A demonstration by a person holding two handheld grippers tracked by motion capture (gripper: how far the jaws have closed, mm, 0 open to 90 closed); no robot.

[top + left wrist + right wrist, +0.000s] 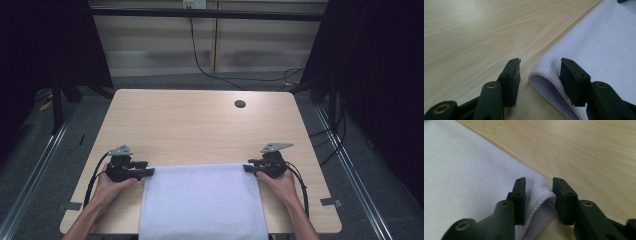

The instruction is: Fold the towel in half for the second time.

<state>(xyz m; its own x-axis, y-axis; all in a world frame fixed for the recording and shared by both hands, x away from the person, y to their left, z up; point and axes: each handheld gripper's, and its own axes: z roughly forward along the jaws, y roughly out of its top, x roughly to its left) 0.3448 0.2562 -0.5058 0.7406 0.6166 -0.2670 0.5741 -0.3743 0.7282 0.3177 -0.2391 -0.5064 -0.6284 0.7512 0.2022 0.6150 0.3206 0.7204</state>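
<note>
A: Where's the white cloth sitting?

B: Flat on the surface, its two far corners lying between the jaws on either side. In the left gripper view the left gripper stands released: one jaw is over bare wood, the other rests on top of the cloth, and the curled corner sits in the gap with daylight around it.

A: And the right gripper?

B: Narrower gap. The folded corner of the cloth lies between the jaws and seems to brush one pad, but I can't say it's pinched; it looks loose.

A: So what could go wrong?

B: The left corner lies close to one jaw only. If the jaws clench as they stand, they may catch just the hemmed lip, and it could slip out on lifting. If one side grips and the other misses, the cloth would drag skewed and bunch.
</note>
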